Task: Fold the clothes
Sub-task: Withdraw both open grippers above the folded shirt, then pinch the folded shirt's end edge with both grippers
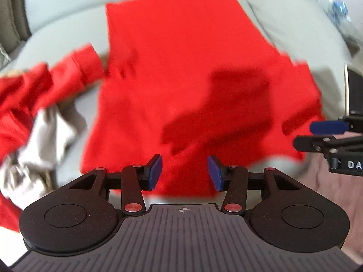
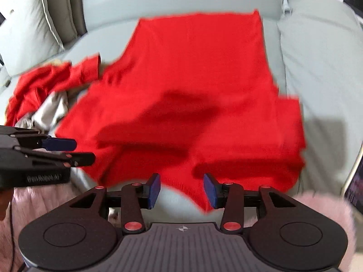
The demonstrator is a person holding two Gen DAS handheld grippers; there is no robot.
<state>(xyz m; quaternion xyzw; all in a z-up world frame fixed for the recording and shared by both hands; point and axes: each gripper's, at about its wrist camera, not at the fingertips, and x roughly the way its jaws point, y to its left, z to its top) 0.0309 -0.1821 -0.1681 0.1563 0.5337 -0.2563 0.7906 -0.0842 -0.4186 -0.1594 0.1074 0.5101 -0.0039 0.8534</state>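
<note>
The left claw (image 1: 185, 173) points steeply downward, its blue-padded fingers (image 1: 156, 172) parted with nothing pinched between them. The right claw (image 2: 181, 191) sits just beside it to the right, likewise angled down, jaws apart and empty.

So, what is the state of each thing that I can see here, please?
Red garment: spread flat on the sofa, partly folded, not held.
Red and grey pile: crumpled, unfolded, left of the garment.
Left gripper: open, empty, above the garment's near edge.
Right gripper: open, empty, above the garment's near edge.
Sofa: garment and pile lie on it.
</note>
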